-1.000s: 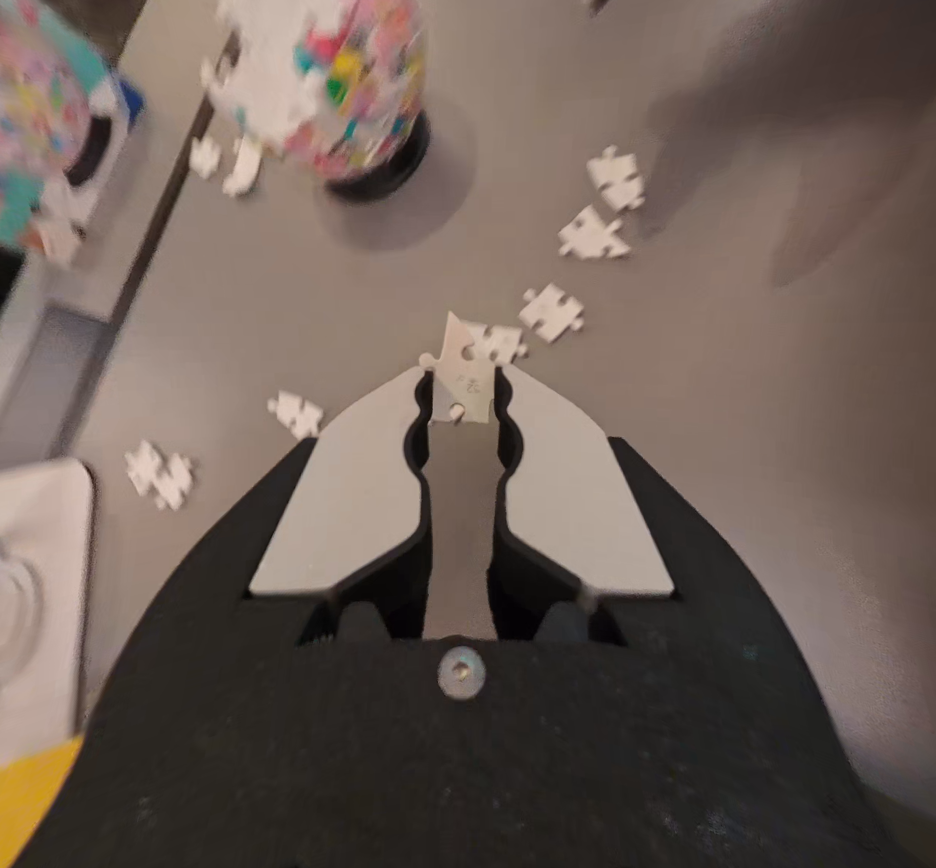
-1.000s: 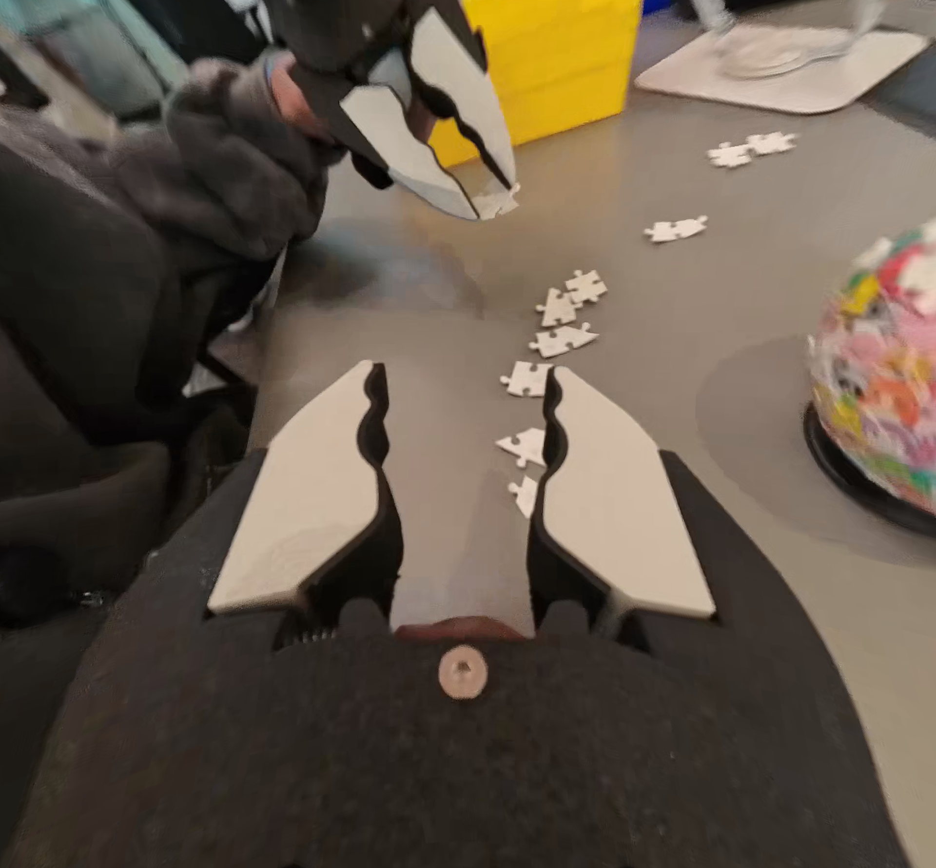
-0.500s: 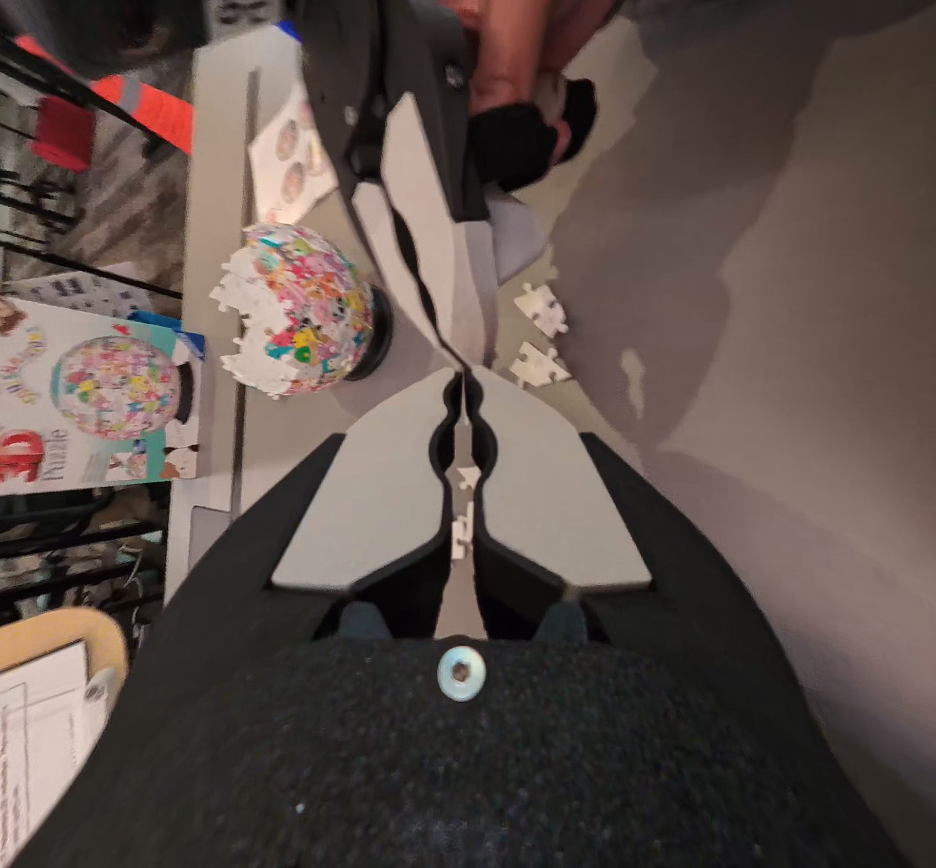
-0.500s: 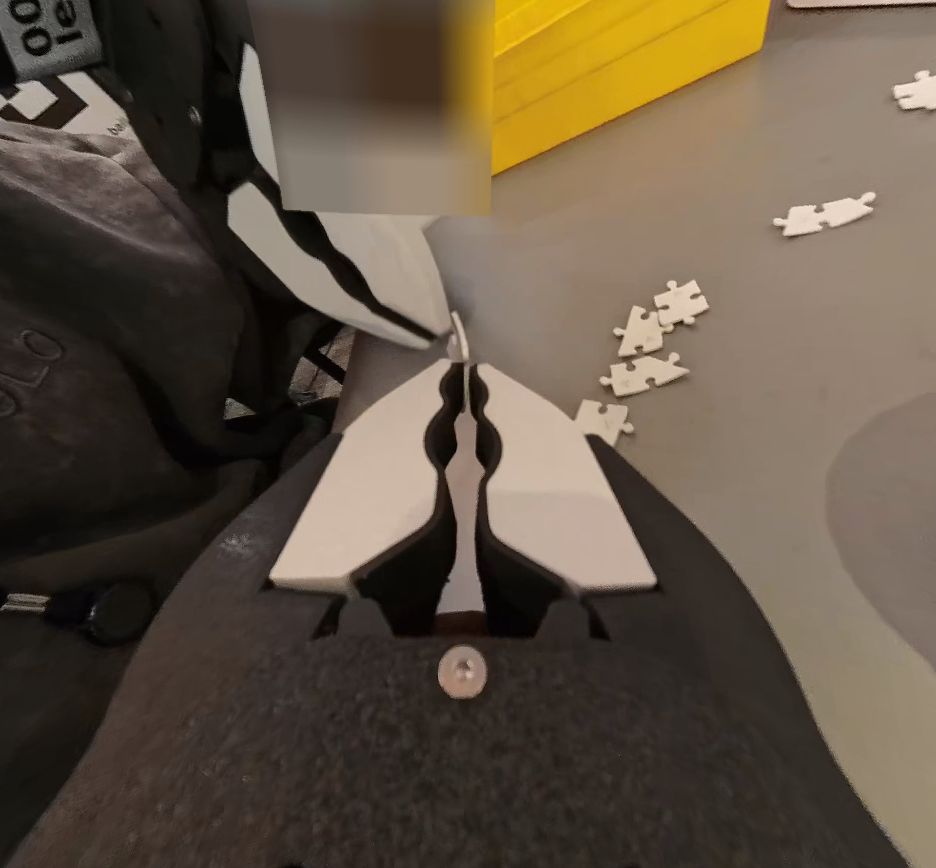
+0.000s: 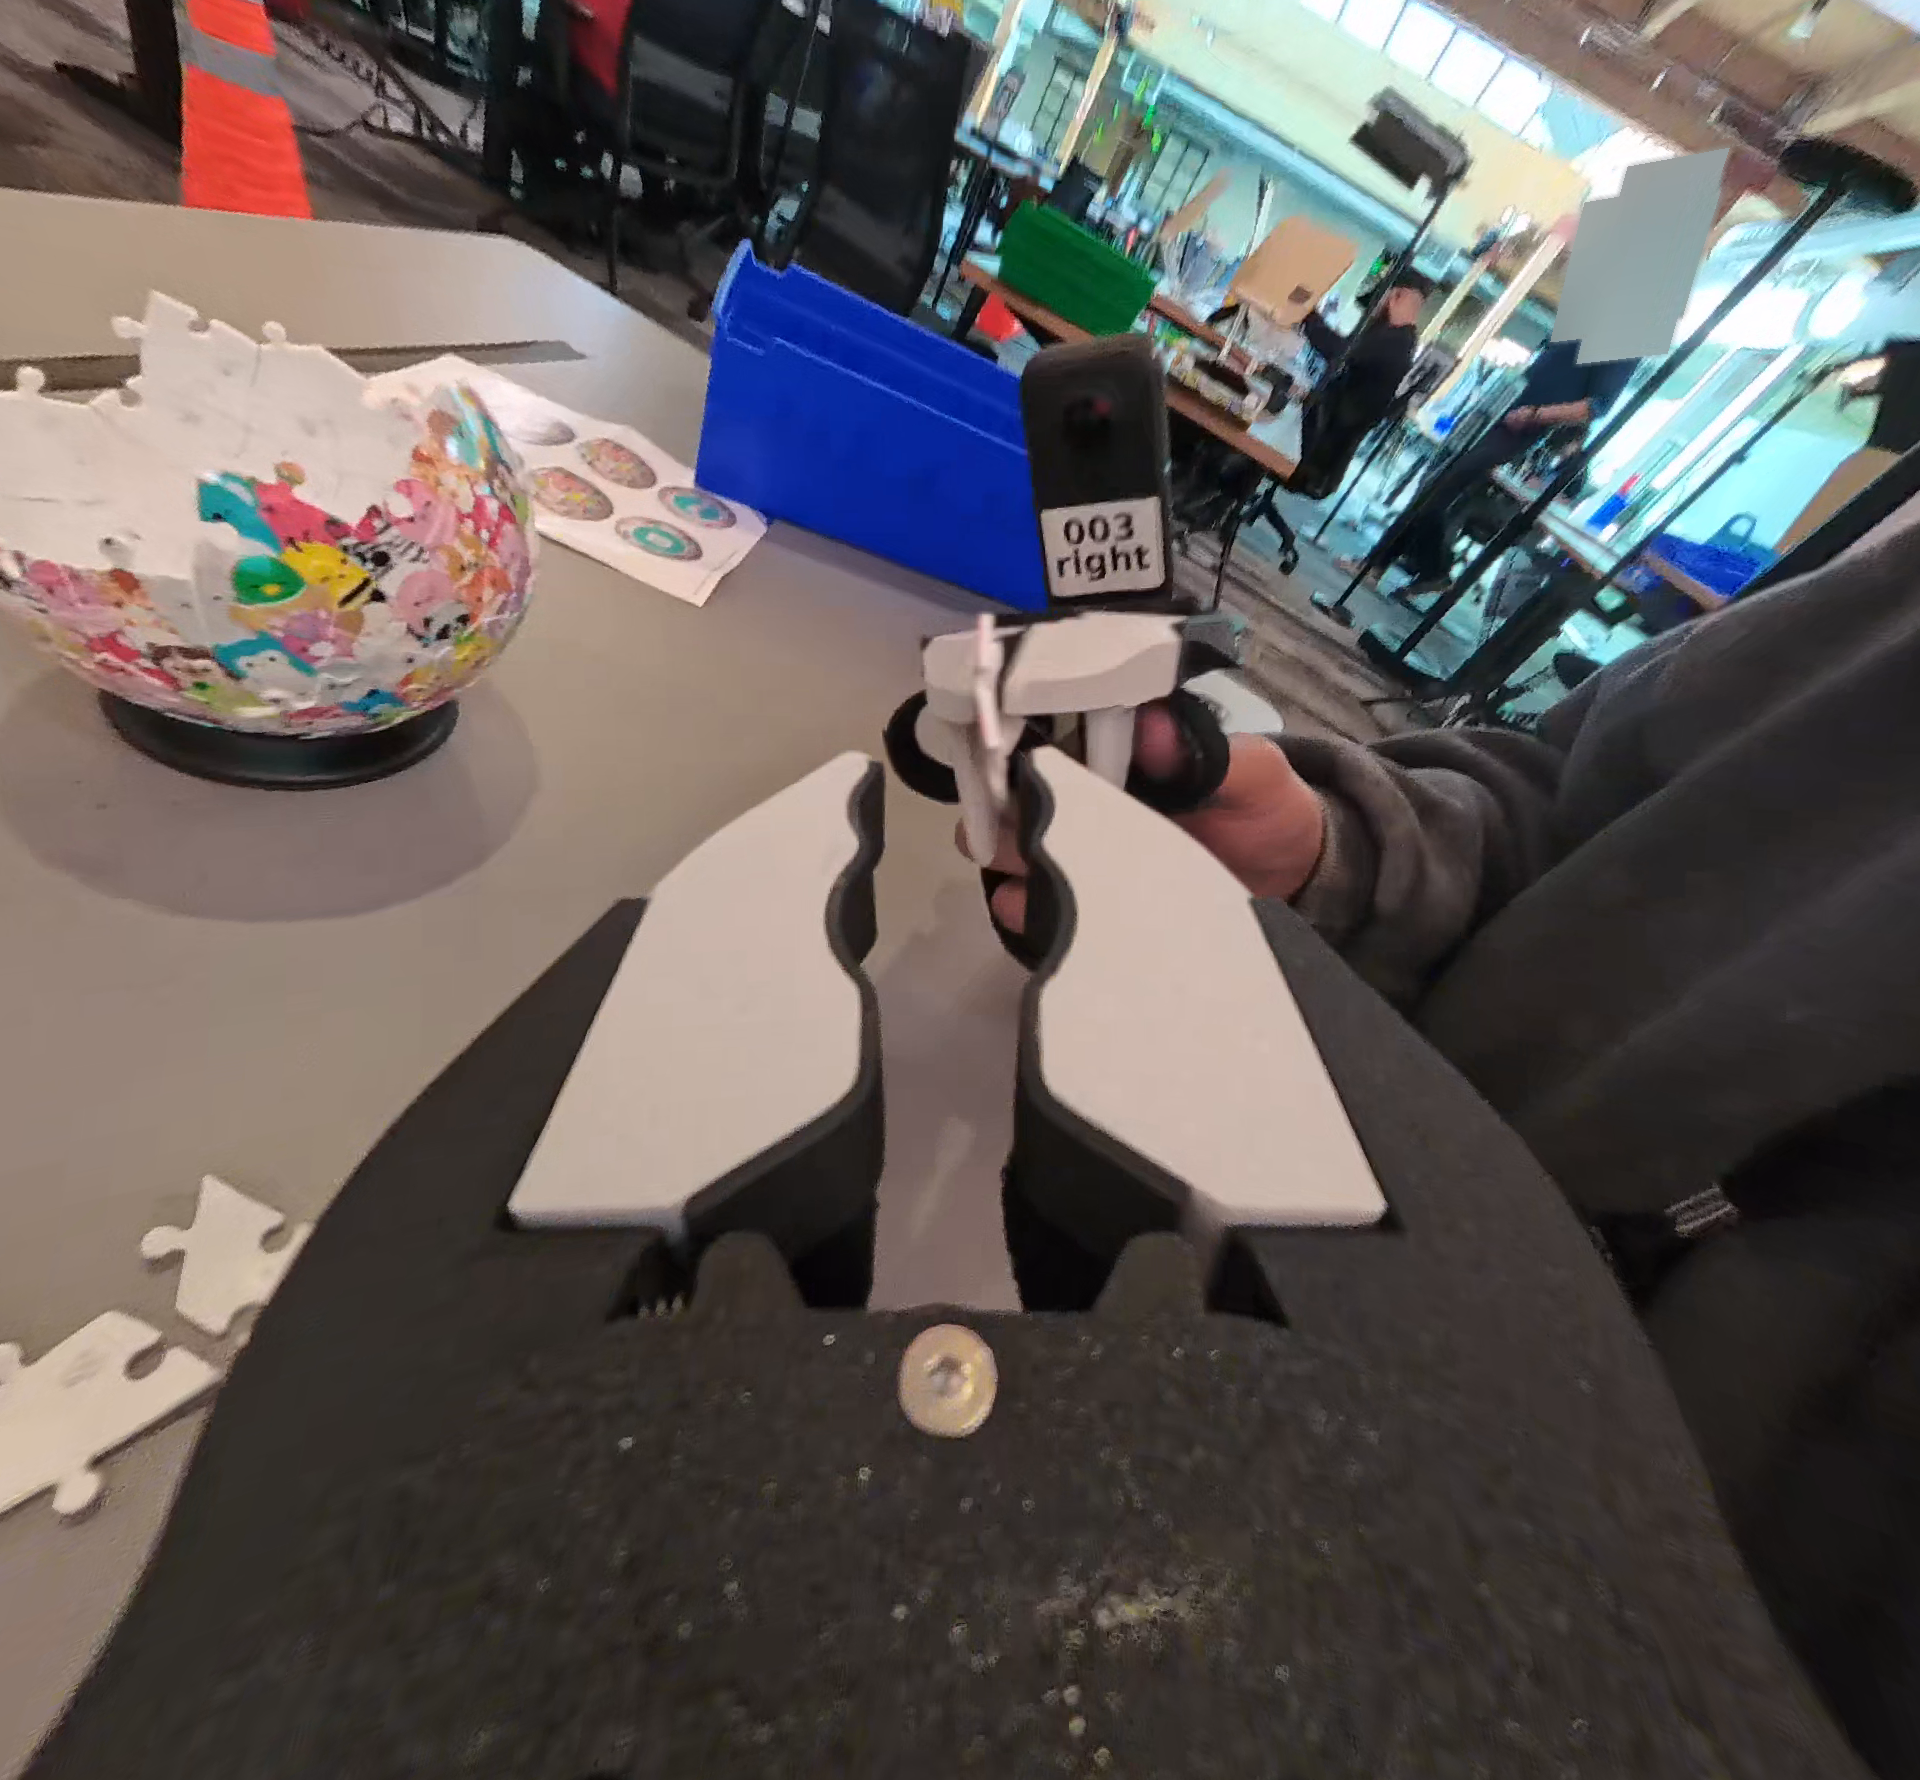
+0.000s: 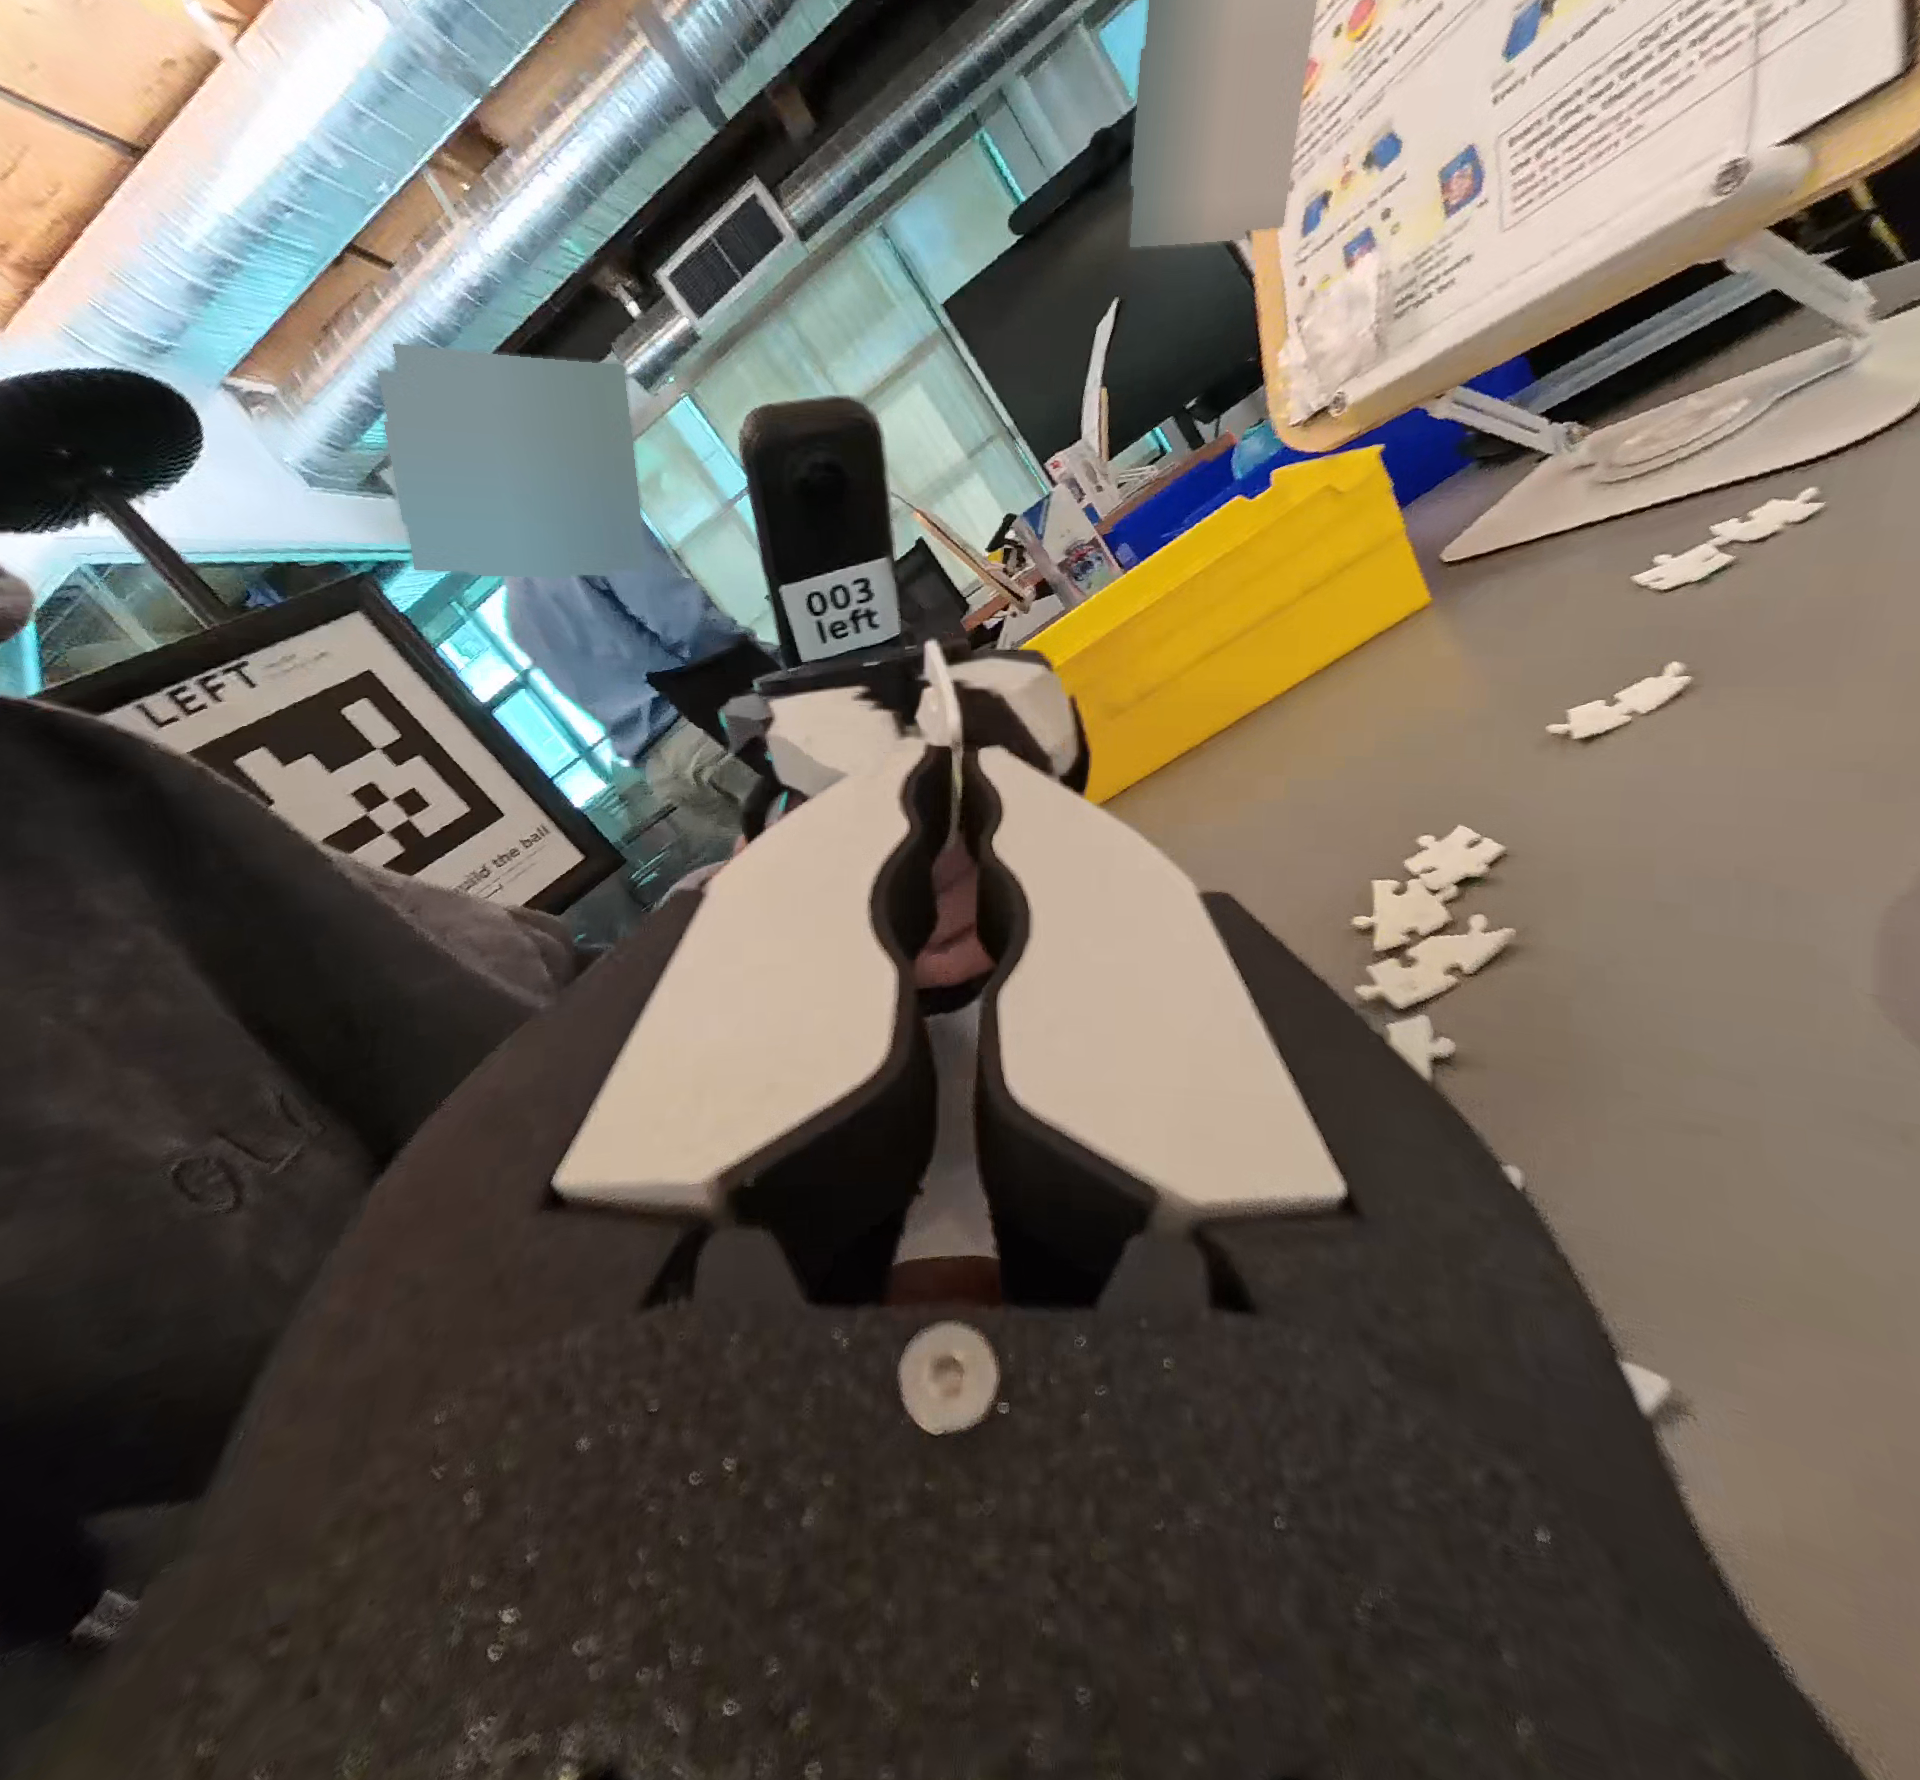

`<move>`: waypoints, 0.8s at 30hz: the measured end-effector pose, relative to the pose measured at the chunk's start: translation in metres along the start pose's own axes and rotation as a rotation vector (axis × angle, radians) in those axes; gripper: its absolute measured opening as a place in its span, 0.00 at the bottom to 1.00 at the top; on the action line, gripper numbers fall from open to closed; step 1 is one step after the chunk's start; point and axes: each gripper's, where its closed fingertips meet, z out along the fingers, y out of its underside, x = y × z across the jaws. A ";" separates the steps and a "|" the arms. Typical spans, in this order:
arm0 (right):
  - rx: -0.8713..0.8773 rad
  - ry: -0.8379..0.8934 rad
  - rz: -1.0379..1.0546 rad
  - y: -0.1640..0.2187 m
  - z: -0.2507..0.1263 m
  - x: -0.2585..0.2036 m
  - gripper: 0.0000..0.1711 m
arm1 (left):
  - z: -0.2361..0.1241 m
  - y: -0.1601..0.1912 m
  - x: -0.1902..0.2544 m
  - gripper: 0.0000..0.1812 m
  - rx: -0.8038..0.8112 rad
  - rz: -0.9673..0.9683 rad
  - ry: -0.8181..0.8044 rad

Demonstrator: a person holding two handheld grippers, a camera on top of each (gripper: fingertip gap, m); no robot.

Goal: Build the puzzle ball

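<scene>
The half-built puzzle ball, colourful outside and white inside, sits on a black stand at the left of the grey table. My right gripper is shut on a white puzzle piece, seen edge-on and sticking up past the tips. In the left wrist view the right gripper faces me, held by a hand, with the piece just beyond my tips. My left gripper is open and empty. It shows straight ahead in the right wrist view.
Loose white pieces lie near the left gripper and in a row on the table. A blue bin and a printed sheet are behind the ball. A yellow bin and a board on a stand are at the far side. Less than 4 cm separates the two grippers' tips. The half-built puzzle ball is about equally far from each gripper, around 15 cm.
The left gripper held the piece, then both grippers met tip to tip on it. Now the left has opened and the right holds the piece. Both have tilted up from the table.
</scene>
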 end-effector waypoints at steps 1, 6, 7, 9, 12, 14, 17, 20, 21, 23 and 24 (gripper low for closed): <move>-0.013 -0.002 -0.006 0.002 0.001 -0.001 0.01 | 0.001 0.002 0.000 0.13 -0.013 0.011 -0.004; -0.067 0.013 -0.059 0.008 -0.001 0.000 0.01 | 0.003 0.004 0.007 0.01 -0.015 -0.014 0.035; -0.079 0.017 -0.066 0.010 0.000 0.001 0.01 | 0.003 0.005 0.006 0.01 -0.025 -0.020 0.032; -0.106 0.021 -0.065 0.015 0.000 0.003 0.01 | 0.001 0.008 0.004 0.01 -0.041 -0.047 0.041; -0.137 0.023 -0.049 0.019 0.000 0.005 0.01 | 0.000 0.012 0.003 0.01 -0.049 -0.082 0.055; -0.140 0.022 -0.061 0.017 -0.002 0.006 0.02 | -0.002 0.010 0.001 0.01 -0.036 -0.094 0.054; -0.126 0.053 -0.107 0.007 -0.008 0.010 0.04 | -0.009 0.009 -0.005 0.01 -0.021 -0.116 0.051; -0.133 0.073 -0.151 0.001 -0.010 0.011 0.04 | -0.013 0.008 -0.010 0.01 -0.008 -0.148 0.054; -0.150 0.081 -0.163 0.002 -0.010 0.011 0.04 | -0.013 0.008 -0.010 0.01 -0.005 -0.153 0.058; -0.180 0.095 -0.185 0.008 -0.007 0.012 0.05 | -0.012 0.010 -0.010 0.01 -0.014 -0.156 0.065; -0.188 0.107 -0.194 0.010 -0.005 0.013 0.05 | -0.010 0.012 -0.009 0.01 -0.020 -0.155 0.070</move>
